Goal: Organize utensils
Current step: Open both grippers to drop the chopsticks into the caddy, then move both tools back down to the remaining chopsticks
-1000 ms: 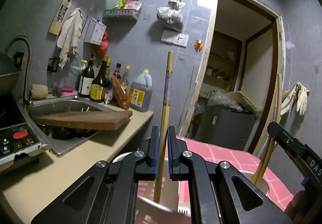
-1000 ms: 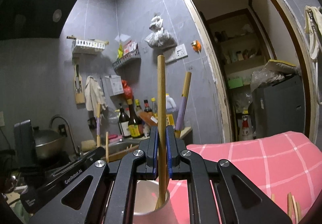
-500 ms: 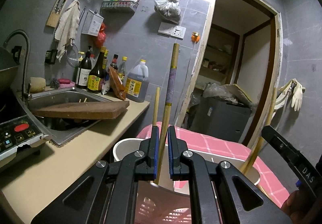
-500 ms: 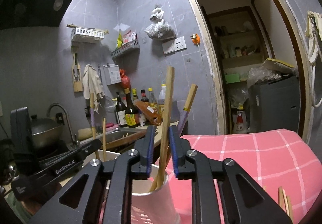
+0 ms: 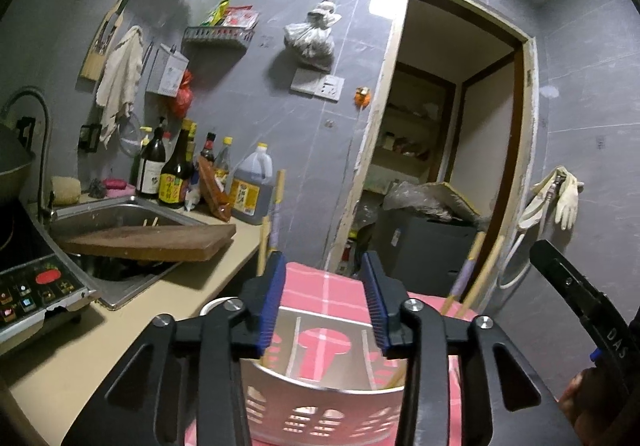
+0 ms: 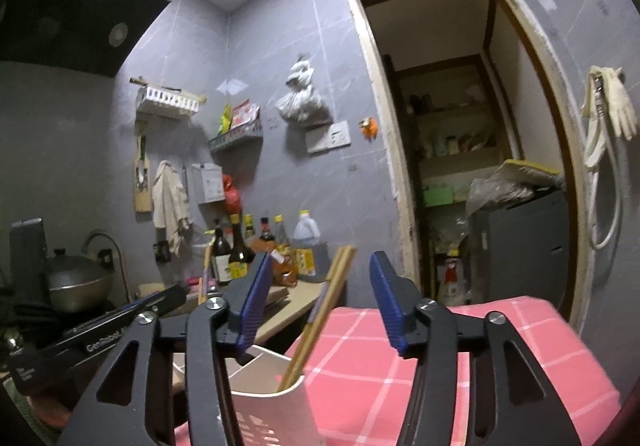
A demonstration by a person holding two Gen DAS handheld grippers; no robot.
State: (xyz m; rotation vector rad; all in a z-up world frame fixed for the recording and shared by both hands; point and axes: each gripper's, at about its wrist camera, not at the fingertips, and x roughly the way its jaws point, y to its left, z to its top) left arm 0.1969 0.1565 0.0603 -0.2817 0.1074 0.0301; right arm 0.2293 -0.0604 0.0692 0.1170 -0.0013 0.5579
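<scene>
A: Where are the chopsticks (image 6: 320,320)?

B: Standing in the white holder (image 6: 276,410) on the pink checked cloth (image 6: 440,358), leaning up and to the right, long axis near upright. In the right view they rise inside the gap of the right tongs (image 6: 316,302), nearer the left pad, touching neither.

A: And the left side?

B: Another pair (image 5: 270,221) pokes up just beside the left pad of the left tongs (image 5: 326,304), outside the gap. Nothing sits between those pads.

A: So both are released?

B: Yes, both sets of jaws are opening and grasp nothing. The holder lies directly below and ahead of both.

A: Nearer hand for more sticks?

B: Probably the right; loose ones aren't in view
</scene>
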